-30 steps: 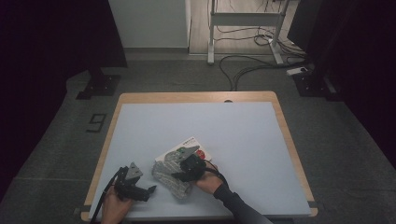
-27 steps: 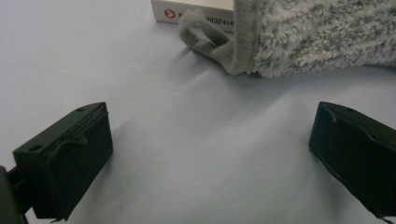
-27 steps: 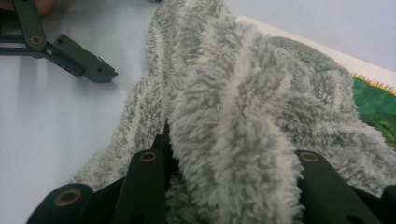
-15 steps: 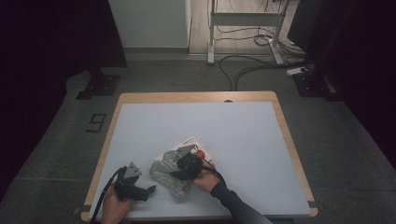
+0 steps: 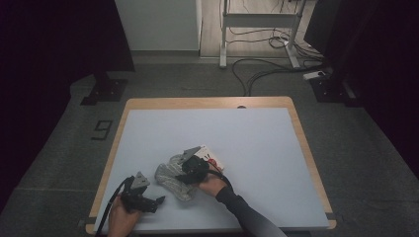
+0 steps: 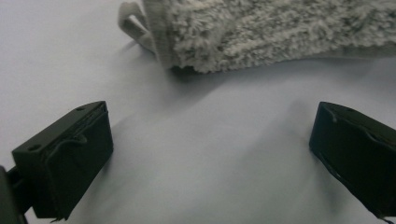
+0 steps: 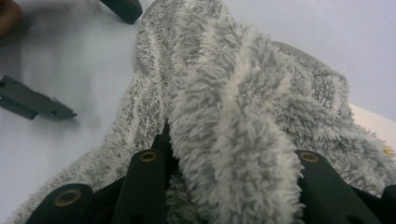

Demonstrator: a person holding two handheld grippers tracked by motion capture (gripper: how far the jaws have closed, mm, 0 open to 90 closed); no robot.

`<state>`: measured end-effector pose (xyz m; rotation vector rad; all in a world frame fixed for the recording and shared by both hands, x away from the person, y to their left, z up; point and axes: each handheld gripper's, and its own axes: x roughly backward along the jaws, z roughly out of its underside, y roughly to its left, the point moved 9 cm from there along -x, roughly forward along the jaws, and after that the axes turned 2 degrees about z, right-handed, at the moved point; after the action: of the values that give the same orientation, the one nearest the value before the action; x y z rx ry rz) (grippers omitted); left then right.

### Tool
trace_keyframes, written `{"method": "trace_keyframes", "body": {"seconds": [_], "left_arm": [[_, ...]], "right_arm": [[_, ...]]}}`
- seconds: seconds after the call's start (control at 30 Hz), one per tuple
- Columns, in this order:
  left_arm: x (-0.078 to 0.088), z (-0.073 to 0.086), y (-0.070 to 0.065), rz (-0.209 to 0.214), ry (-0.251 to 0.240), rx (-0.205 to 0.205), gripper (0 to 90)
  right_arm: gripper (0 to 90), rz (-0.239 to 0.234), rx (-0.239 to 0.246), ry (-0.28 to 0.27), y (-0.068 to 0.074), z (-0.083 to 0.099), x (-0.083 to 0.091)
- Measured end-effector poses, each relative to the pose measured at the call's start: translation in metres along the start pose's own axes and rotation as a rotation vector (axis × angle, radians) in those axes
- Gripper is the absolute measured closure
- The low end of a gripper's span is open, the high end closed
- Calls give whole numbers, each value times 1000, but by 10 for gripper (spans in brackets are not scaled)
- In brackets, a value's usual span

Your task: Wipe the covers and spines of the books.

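1. The left gripper (image 5: 159,201) rests low on the table (image 5: 257,138), near its front left corner, held by the person's left hand (image 5: 121,217). Its jaws point right, toward the fuzzy grey cloth (image 5: 173,175), and stand wide apart with nothing between them. In the left gripper view, bare table lies between the two black jaws, and the cloth's (image 6: 280,32) hemmed edge lies just ahead of them, not touching.

2. The table's front edge runs just behind this gripper, and the left edge is near its outer side. Open tabletop stretches ahead of it only as far as the cloth.

3. The cloth lies crumpled between the two grippers, on the front half of the table, slightly left of centre.

4. The right gripper (image 5: 190,165) sits over the cloth's right part, with the person's right hand (image 5: 212,185) and dark sleeve (image 5: 247,217) coming in from the front edge. Its jaws are clamped on a thick fold of the cloth (image 7: 233,121), which bulges up between them in the right gripper view.

5. A white card with red marks (image 5: 211,159) lies just beyond this gripper, partly under the cloth.

6. Right of and beyond the right gripper, the tabletop is broad and open out to its wooden rim.
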<state>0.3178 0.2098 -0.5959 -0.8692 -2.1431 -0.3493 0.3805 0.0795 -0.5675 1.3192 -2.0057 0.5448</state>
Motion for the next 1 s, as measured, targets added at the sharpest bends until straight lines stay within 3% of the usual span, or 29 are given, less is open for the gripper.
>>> {"method": "trace_keyframes", "body": {"seconds": [0.53, 1.0], "left_arm": [[0, 0, 0, -1, 0, 0, 0], [0, 0, 0, -1, 1, 0, 0]], "right_arm": [[618, 14, -5, 4, -10, -4, -4], [618, 76, -75, 0, -46, 14, 12]]}}
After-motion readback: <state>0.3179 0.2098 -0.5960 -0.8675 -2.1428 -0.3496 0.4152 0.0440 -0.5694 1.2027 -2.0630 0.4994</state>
